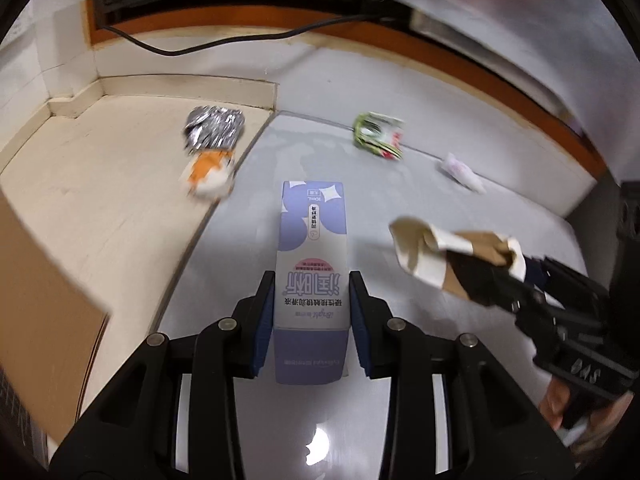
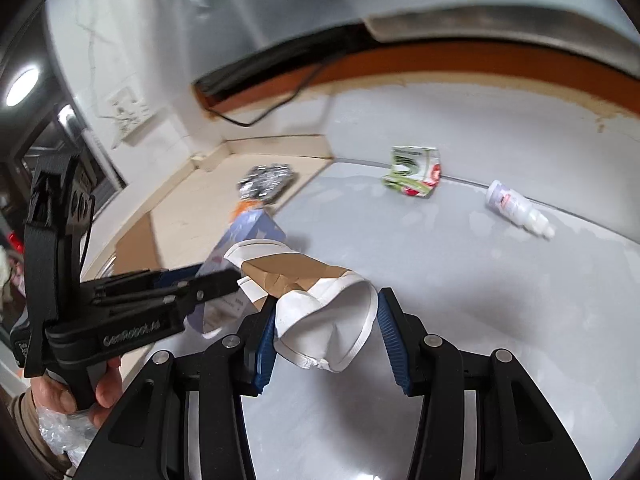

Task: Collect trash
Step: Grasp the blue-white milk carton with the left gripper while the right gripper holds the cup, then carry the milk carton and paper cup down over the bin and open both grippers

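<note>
The left gripper (image 1: 312, 304) has its two blue-padded jaws closed partway on a tall lilac and white cardboard box with printed lettering (image 1: 311, 276), gripping its long sides so the box sticks out forward, lifted above the pale grey floor (image 1: 440, 208). To its right, the right gripper (image 2: 326, 332) is closed partway on a crushed white and brown paper cup (image 2: 320, 312); the left pad presses the cup's dented white wall, while contact on the right pad is hard to make out. The cup's brown sleeve points away to the left, just beside the tip of the other gripper. A hand (image 2: 72, 392) holds the left gripper's handle at the near left.

Farther out, loose rubbish lies on the ground. At far left, on a cream raised floor section (image 1: 100, 184), sits a crumpled silver foil wrapper (image 1: 214, 130) with an orange and white wrapper (image 1: 210, 174) touching its near side. Far centre, on the grey floor, lies a crushed green and white carton with red marks (image 2: 414, 172). Right of it, well apart, a small white plastic bottle (image 2: 516, 208) lies on its side. A brown cardboard box wall (image 1: 44, 312) stands at the near left edge. A black cable (image 1: 192, 46) runs along the far wall
</note>
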Demonstrator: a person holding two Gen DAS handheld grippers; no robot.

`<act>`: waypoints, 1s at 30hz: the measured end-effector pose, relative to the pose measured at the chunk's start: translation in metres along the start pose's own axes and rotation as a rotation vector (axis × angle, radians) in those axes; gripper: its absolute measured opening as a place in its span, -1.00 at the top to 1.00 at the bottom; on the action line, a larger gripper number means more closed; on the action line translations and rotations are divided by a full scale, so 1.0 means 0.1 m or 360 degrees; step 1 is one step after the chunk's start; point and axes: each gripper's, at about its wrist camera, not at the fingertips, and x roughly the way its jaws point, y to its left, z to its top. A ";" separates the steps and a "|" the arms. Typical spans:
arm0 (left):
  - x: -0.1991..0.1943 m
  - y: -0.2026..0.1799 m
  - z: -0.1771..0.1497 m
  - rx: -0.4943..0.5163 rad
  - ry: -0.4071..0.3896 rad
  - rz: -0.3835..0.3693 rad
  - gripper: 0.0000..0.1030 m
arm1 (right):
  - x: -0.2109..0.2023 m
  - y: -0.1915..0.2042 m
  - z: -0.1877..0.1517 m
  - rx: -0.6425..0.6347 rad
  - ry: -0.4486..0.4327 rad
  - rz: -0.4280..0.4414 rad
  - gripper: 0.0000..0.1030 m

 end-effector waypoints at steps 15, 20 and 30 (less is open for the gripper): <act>-1.29 0.29 -1.83 -0.0150 -0.0145 0.0073 0.40 | -0.93 1.20 -1.37 -0.0111 -0.0095 0.0201 0.10; -1.23 0.48 -2.39 -0.0253 -0.0084 0.0167 0.40 | -0.90 1.53 -1.86 -0.0208 -0.0004 0.0180 0.10; -0.87 0.72 -3.14 -0.0323 0.0132 0.0261 0.40 | -0.22 1.80 -2.67 -0.0334 0.0307 0.0068 0.10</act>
